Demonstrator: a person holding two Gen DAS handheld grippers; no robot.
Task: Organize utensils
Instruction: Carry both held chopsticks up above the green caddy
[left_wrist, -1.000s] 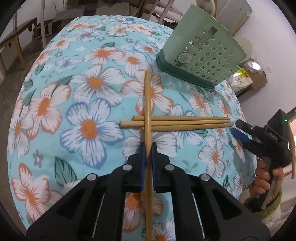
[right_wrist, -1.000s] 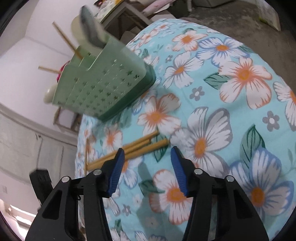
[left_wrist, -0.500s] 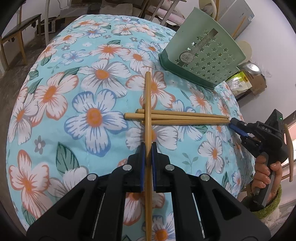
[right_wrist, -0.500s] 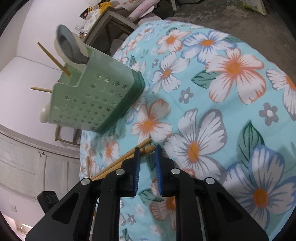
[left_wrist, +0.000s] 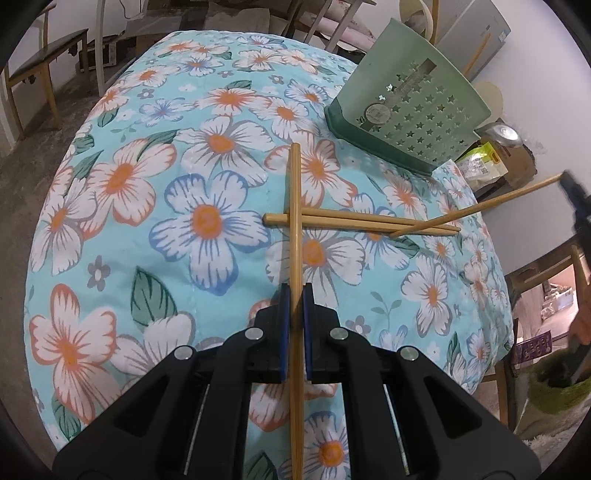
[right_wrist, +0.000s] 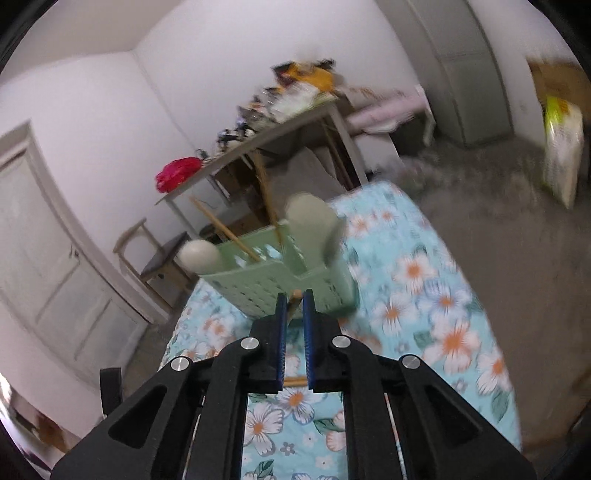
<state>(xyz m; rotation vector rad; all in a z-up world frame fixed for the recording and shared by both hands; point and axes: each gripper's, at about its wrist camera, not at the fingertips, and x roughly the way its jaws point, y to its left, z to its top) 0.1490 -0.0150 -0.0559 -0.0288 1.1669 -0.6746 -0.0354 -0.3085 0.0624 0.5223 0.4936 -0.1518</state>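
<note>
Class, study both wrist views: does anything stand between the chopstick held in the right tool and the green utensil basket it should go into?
Nothing visible does. The right tool grips a chopstick, lifted clear of the floral tablecloth. The green basket stands straight ahead, its open top unblocked, already holding chopsticks and spoons.

The left wrist camera sits just behind the left gripper (left_wrist: 294, 295) and looks down and forward across the floral tablecloth (left_wrist: 110, 192), close to its surface, toward the green utensil basket (left_wrist: 413, 122) at upper right. The right wrist camera sits behind the right gripper (right_wrist: 294, 299), raised higher and facing more level toward the room wall, with motion blur. Both views share the utensil basket (right_wrist: 280, 280) and tablecloth (right_wrist: 424, 295).
</note>
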